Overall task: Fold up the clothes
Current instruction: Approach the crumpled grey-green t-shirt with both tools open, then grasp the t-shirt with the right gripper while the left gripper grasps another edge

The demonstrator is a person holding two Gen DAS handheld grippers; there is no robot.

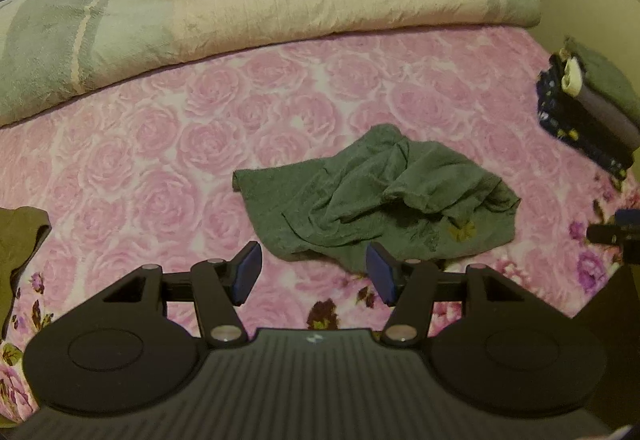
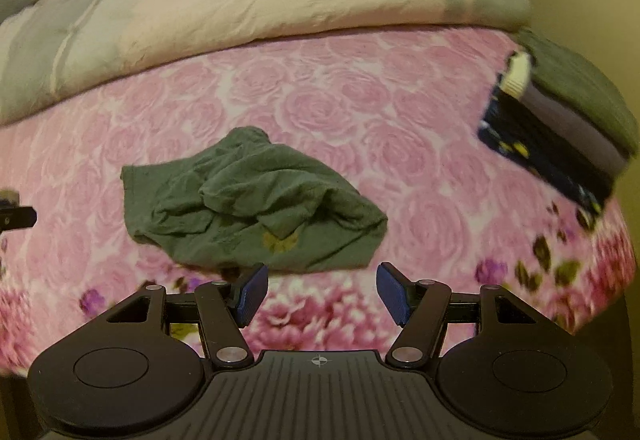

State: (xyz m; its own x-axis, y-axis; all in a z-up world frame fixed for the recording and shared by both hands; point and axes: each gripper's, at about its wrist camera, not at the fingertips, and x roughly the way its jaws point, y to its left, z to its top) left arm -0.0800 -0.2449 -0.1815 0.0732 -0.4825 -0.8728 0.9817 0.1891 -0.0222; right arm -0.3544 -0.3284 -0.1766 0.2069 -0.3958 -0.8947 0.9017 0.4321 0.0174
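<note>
- Left tool (image 1: 313, 274) hangs with its jaws spread and empty; in the left wrist view, the crumpled green garment (image 1: 376, 196) lies centre frame on the pink rose bedspread (image 1: 168, 144). I'd pinch its near left corner, not the bunched middle.
- Right tool (image 2: 322, 294) likewise gapes, holding nothing; in the right wrist view, the garment sits left of centre. I should take the lower right edge, clear of the folded stack (image 2: 560, 128) at upper right.

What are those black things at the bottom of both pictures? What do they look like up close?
They are two matching handheld grippers. The left gripper and right gripper each have a ribbed black body, two round black discs, black linkage arms with silver pivot pins, and blue ridged finger pads. No cables, hands or sleeves show.
</note>
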